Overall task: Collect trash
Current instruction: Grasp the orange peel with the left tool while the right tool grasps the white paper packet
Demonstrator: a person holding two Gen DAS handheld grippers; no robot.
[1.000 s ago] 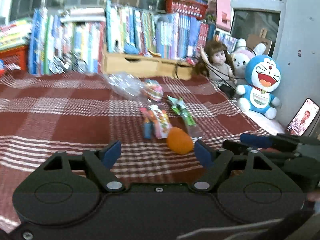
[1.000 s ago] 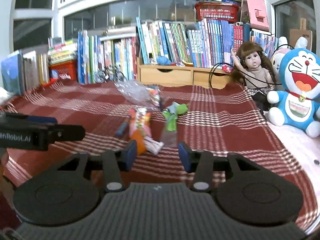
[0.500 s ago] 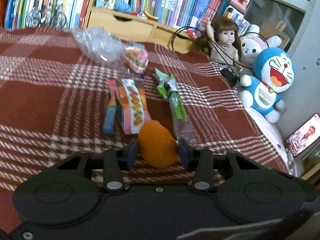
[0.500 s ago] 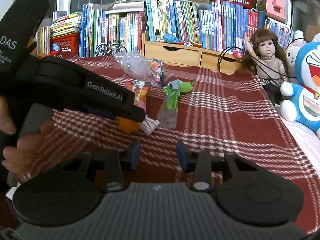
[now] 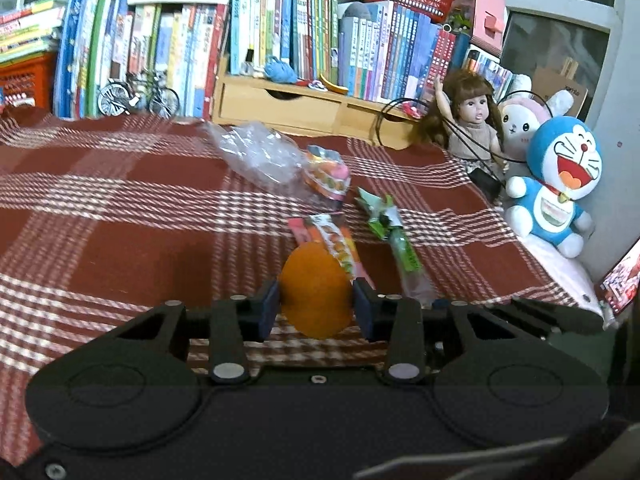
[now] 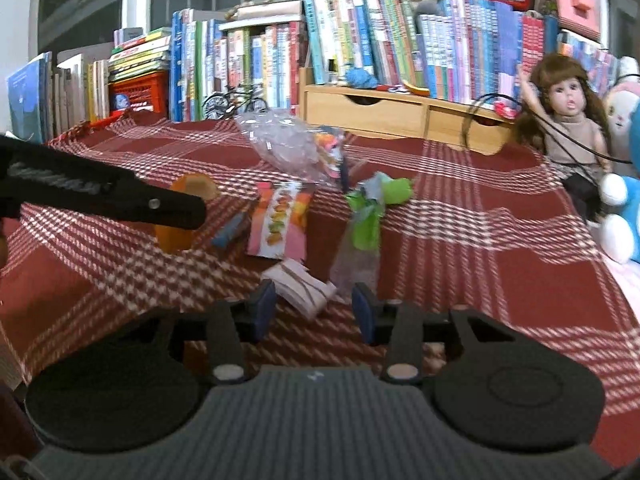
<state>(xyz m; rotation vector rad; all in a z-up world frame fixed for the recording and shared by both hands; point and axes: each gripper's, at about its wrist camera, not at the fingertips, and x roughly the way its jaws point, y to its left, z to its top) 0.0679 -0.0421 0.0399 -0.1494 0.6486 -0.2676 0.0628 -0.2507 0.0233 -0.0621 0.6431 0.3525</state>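
Left tool point(image 5: 316, 304) clamped on the orange peel point(image 5: 316, 290), lifted at 6 o'clock of the tabletop point(image 5: 120, 248); a shallow pinch could let it slip. Right tool point(image 6: 312, 308), jaws just widening and apart, straddles the white paper scrap point(image 6: 302, 289) and may push it away.

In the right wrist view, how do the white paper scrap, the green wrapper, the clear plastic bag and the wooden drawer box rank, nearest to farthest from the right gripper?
1. White paper scrap, between the right gripper's fingers.
2. Green wrapper, ahead, slightly right.
3. Clear plastic bag, farther, centre.
4. Wooden drawer box, at the back.
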